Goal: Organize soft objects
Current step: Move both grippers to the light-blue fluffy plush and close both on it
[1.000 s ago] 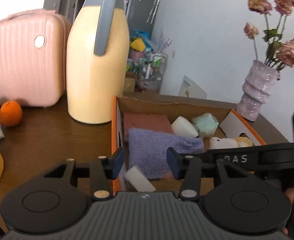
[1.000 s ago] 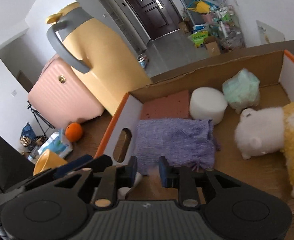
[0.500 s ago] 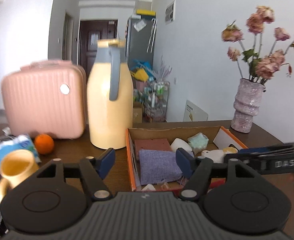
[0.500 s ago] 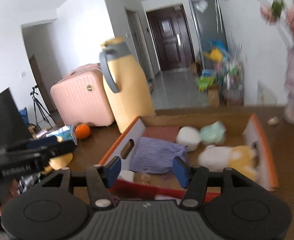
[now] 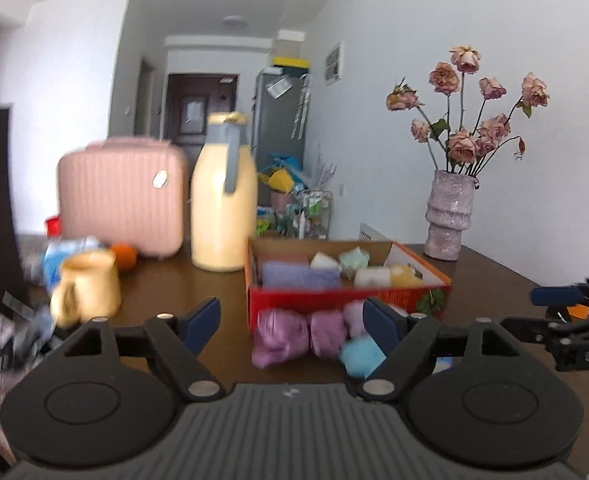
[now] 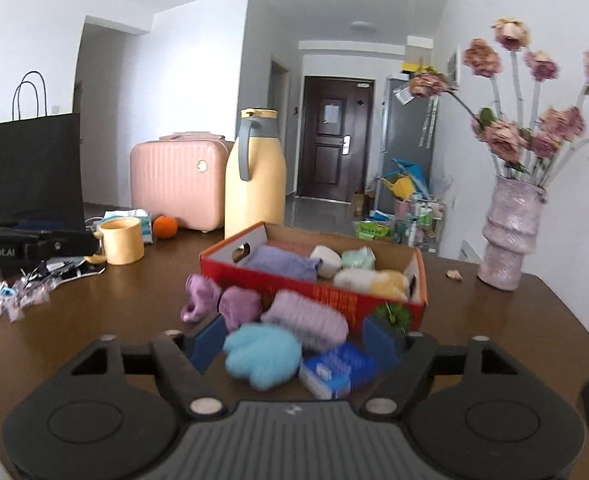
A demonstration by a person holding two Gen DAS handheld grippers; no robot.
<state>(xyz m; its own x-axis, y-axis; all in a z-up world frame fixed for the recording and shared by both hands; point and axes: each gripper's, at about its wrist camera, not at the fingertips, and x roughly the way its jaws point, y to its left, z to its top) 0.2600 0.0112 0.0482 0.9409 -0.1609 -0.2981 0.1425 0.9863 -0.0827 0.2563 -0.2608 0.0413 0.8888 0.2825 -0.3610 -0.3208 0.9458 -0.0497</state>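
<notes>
Bare table [image 6: 114, 320] lies open at nine o'clock; soft toys [image 6: 262, 354] and the box [image 6: 314, 288] block twelve; vase [image 6: 508, 236] stands at two.

Soft toys [image 6: 302, 316] before box [image 6: 314, 292] — flask [image 6: 254, 176] behind

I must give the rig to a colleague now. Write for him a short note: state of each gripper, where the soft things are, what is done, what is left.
Left gripper: open, holds nothing, pointed at the box front.
Right gripper: open, holds nothing; the blue plush lies between its fingers, not gripped.
In the box: purple cloth, white sponge, green bundle, white and yellow plush.
Left on the table before the box: three purple soft pieces, the blue plush, a small blue packet.
Next, probably: pick up the blue plush.
</notes>
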